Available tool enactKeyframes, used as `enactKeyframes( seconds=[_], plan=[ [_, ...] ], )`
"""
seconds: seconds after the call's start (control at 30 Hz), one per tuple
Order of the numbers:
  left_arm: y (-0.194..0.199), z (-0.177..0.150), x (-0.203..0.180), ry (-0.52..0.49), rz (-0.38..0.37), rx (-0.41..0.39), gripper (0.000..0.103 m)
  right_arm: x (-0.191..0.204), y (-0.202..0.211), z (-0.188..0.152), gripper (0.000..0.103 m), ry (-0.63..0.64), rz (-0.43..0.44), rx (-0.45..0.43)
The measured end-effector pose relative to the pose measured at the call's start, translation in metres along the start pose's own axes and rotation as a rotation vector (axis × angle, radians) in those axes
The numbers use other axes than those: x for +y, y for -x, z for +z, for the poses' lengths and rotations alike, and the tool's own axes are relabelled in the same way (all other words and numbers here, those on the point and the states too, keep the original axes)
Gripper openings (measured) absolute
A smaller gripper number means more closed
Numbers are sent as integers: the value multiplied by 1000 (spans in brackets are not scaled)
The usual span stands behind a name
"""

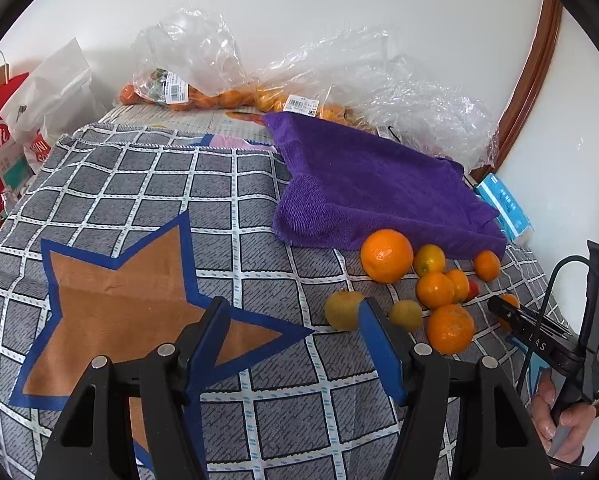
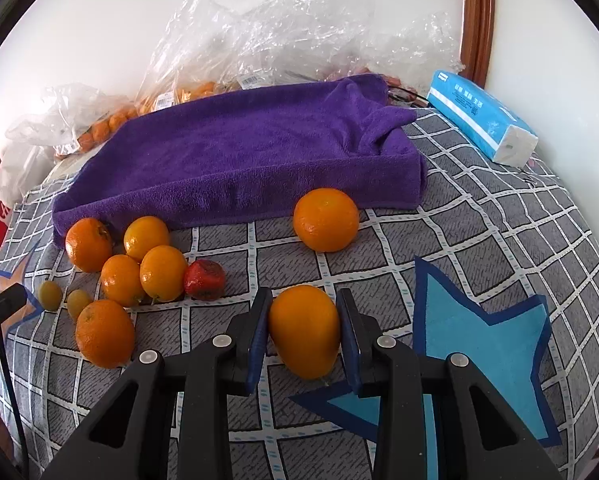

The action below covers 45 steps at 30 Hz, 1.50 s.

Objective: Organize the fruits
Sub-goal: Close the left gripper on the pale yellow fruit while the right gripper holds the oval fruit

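Gripping only the sides of a smooth oval orange fruit on the grey checked cloth, the right gripper is clamped shut; slippage is risked when lifted, while the left gripper is half-open, empty

Loose oranges cluster by a red fruit before the purple towel; one orange sits apart.

A home room, checked grey cloth with star patches over a table, supermarket fruit bags against a white wall upper centre, tissue pack upper right, shopping bags far left
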<state>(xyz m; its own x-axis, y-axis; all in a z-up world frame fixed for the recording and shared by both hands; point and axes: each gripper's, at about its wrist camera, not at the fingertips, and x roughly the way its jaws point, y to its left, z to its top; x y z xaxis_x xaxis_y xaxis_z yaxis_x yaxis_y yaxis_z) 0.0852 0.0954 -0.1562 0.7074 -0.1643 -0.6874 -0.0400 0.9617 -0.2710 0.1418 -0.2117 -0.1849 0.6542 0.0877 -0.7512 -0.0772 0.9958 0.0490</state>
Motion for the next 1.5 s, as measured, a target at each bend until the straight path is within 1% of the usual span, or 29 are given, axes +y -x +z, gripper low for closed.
enactKeyframes(
  seconds=[0.3,0.4,0.6,0.63,0.7,0.8,0.83,0.87,0.93,1.0,1.03,1.07,1.2,1.3,1.4,1.47,1.5],
  plan=[
    [1,-1,3,50,-23,30,64,-7,16,-3,33,10,4,-30],
    [3,-3,-2,45,-32,27,65,-8,20,-4,33,20,5,-40],
    [3,-1,-19,20,-77,35,65,-11,25,-6,33,32,13,-45],
    [1,0,-24,4,-74,37,65,-11,25,-7,33,36,12,-48],
    [-2,0,-32,-24,-33,34,65,-12,27,-7,33,43,4,-54],
    [-13,1,-36,-31,21,51,64,-15,30,-8,33,51,5,-60],
    [-17,1,-35,-20,27,68,61,-16,32,-8,33,53,2,-63],
    [-22,1,-34,-8,20,85,55,-17,33,-8,33,54,-1,-66],
    [-29,2,-32,14,7,114,50,-20,35,-9,33,57,-2,-68],
    [-33,2,-33,21,14,114,44,-22,37,-9,33,63,-3,-69],
    [-34,2,-34,15,17,116,34,-22,38,-9,33,66,-4,-69],
    [-36,2,-35,7,18,124,27,-22,38,-10,33,68,-6,-68],
    [-31,1,-39,-18,6,124,27,-22,38,-7,33,68,-8,-58],
    [-24,4,-39,-17,2,118,27,-18,40,-3,33,71,-8,-59],
    [-19,6,-39,-21,2,119,27,-15,43,3,33,61,25,-57],
    [-13,10,-37,-27,3,115,27,-9,45,8,33,94,48,-48],
    [-10,11,-36,-26,4,112,27,-6,46,10,33,112,42,-48]
  ],
)
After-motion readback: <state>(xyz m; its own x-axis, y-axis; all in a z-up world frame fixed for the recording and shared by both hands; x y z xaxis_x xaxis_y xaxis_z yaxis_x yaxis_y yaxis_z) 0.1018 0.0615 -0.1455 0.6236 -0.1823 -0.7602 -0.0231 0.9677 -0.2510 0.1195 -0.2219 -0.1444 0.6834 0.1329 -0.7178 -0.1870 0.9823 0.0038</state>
